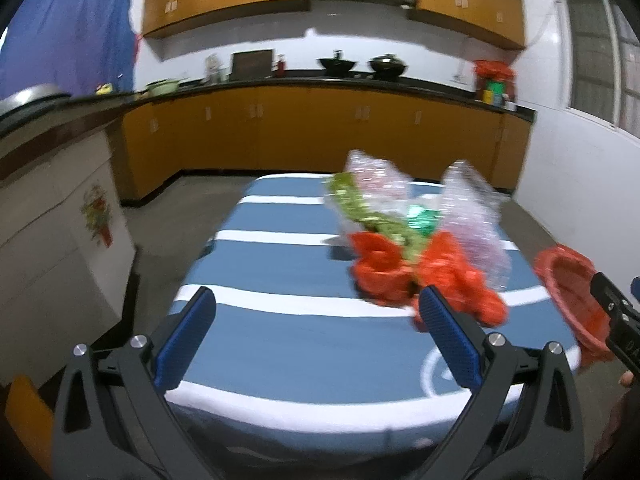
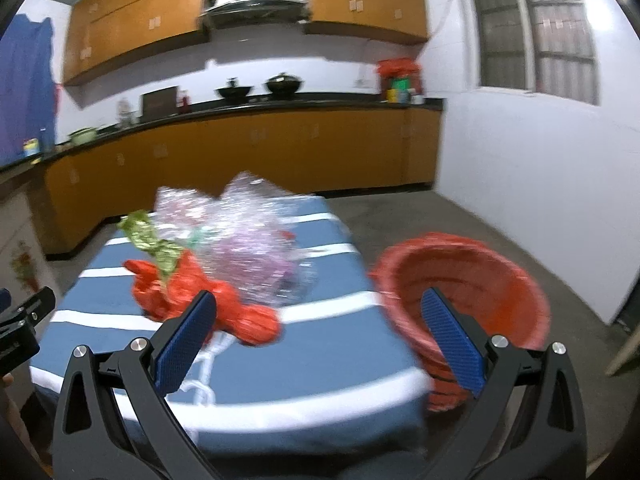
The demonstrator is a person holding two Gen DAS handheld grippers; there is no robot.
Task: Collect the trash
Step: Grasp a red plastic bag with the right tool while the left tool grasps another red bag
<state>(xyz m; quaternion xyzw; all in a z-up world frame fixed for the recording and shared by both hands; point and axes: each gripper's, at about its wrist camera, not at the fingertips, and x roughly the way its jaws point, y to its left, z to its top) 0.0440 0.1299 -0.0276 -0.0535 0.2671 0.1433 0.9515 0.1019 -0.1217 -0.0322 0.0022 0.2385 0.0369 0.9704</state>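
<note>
- trash pile sits on the striped table, right of middle: red plastic bag, clear crinkly wrap, green wrapper
- red bin stands just beside the table's right edge, lined with a red bag, looks empty inside
- left tongs spread wide, holding nothing, near the pile
- right tongs also spread wide, empty, between pile and bin
- nothing collected yet by the look of it; whole pile left to move
</note>
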